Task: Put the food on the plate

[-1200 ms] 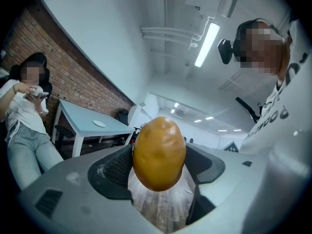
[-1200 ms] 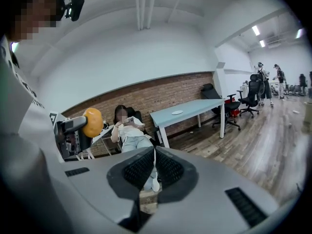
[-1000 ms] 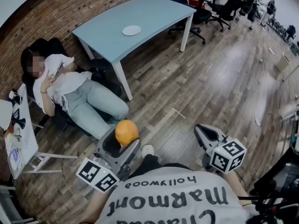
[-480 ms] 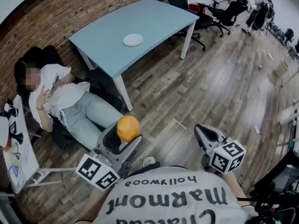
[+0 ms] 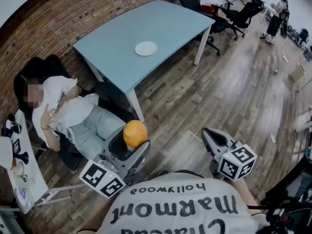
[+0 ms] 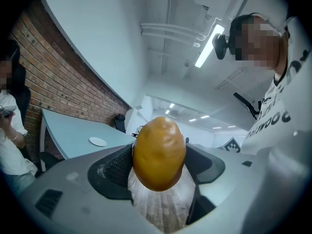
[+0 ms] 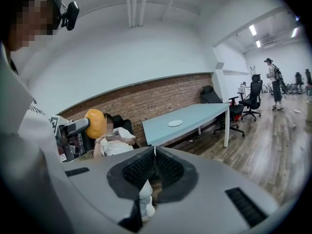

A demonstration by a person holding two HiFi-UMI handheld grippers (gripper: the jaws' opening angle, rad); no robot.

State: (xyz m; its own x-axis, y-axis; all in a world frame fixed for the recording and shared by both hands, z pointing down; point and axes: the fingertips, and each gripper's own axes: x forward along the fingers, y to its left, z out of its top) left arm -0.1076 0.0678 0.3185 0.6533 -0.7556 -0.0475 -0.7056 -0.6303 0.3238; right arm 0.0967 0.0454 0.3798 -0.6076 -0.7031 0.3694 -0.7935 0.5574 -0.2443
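Observation:
My left gripper [image 5: 131, 141] is shut on an orange-brown potato-like food item [image 5: 135, 133], held above the wood floor, well short of the table. In the left gripper view the food [image 6: 159, 153] fills the space between the jaws. A small white plate [image 5: 146, 48] lies on the light-blue table [image 5: 122, 57] ahead; the same plate [image 6: 98, 141] shows far off past the left jaw and, as plate [image 7: 175, 123], in the right gripper view. My right gripper [image 5: 213, 137] is shut with nothing in it [image 7: 155, 165], low at my right side.
A person in a white top [image 5: 68, 111] sits in a dark chair against the brick wall, left of the table's near leg [image 5: 135, 105]. A white side table [image 5: 19, 179] with small items stands at far left. Office chairs [image 5: 243, 11] and a standing person [image 5: 274, 18] are at the back right.
The view has advanced toward the table: the plate and table sit lower and nearer in the head view. Both grippers keep their positions, the left still holding the food.

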